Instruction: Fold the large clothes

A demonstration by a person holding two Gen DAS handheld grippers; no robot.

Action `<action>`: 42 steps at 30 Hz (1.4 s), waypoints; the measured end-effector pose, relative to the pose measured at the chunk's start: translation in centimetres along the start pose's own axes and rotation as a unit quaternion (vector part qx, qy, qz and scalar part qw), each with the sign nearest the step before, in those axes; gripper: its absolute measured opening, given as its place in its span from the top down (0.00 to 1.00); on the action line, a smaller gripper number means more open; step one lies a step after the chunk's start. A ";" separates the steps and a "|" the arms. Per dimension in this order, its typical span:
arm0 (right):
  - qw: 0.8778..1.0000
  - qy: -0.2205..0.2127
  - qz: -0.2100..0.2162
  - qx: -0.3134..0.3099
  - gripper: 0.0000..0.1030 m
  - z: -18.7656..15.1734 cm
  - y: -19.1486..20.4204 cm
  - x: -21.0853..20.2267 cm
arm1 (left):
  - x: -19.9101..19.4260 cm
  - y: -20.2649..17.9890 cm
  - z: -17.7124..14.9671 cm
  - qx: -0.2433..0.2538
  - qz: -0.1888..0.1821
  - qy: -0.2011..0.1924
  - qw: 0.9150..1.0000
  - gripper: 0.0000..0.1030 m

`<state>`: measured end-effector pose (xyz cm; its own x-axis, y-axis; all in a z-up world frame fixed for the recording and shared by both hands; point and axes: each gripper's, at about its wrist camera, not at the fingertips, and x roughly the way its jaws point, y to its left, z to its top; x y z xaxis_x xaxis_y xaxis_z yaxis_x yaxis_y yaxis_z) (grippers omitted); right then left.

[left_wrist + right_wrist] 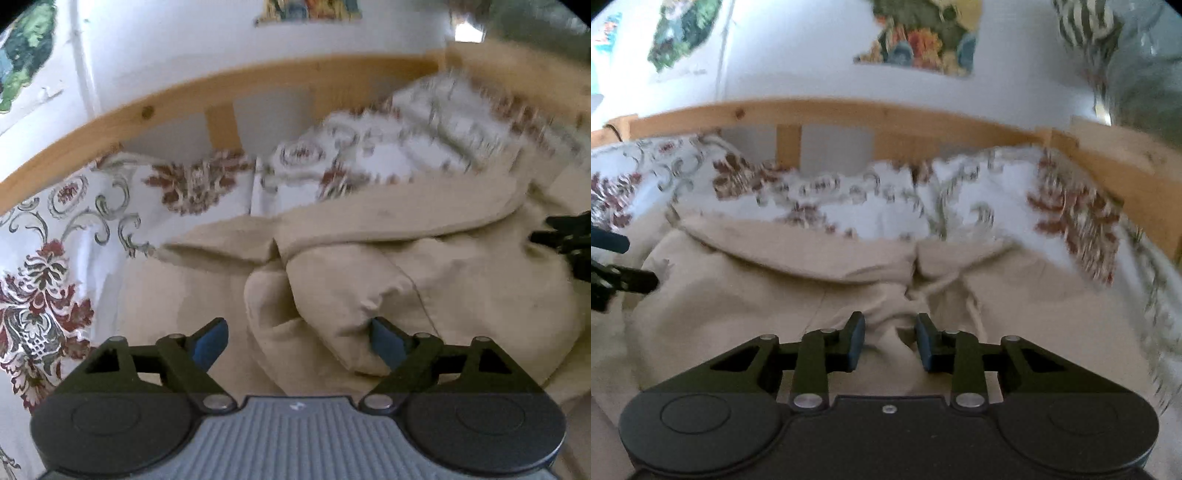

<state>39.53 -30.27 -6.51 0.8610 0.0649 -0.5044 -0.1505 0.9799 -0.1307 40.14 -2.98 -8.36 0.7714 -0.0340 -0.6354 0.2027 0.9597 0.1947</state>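
While the beige garment (424, 266) is lying bunched on the bed, near the wooden bed rail (229, 85) at the far edge and resting on the floral bedspread (74, 206), both grippers are hovering low over it, which suggests the step in hand is taking hold of the cloth to spread or fold it. The left gripper (295, 343) is standing with its jaws wide open, straddling a rounded roll of fabric with nothing pressed between the blue pads (208, 345). The right gripper (890, 341) is showing its jaws partly closed around a raised pucker of cloth (892, 323); whether the pads are actually pinching it I cannot tell, since a gap is showing on both sides. Motion blur is smearing the far side of the bed in both views. As a judgement, the next move is calling for each gripper to close on a distinct edge or seam, not on a loose bulge, so that the garment is lifting as a flat panel.
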 end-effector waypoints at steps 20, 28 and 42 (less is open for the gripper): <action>0.995 -0.033 0.064 -0.068 0.01 -4.1 2.3 -17.1 | -16.9 -2.0 -7.0 0.003 -0.048 -0.058 0.997 0.01; 0.977 0.028 0.110 -0.180 0.01 -8.5 6.6 -25.2 | -22.6 -7.2 -13.9 0.072 -0.101 -0.053 0.991 0.00; 0.934 0.172 0.192 -0.248 0.01 -13.8 9.5 -23.2 | -22.7 -10.2 -18.2 0.121 -0.149 0.030 0.981 0.00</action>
<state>11.41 -25.08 -7.87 0.5036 0.2447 -0.8285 -0.6956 0.6837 -0.2209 9.55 -6.93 -9.50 0.6205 -0.2798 -0.7326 0.5568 0.8150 0.1603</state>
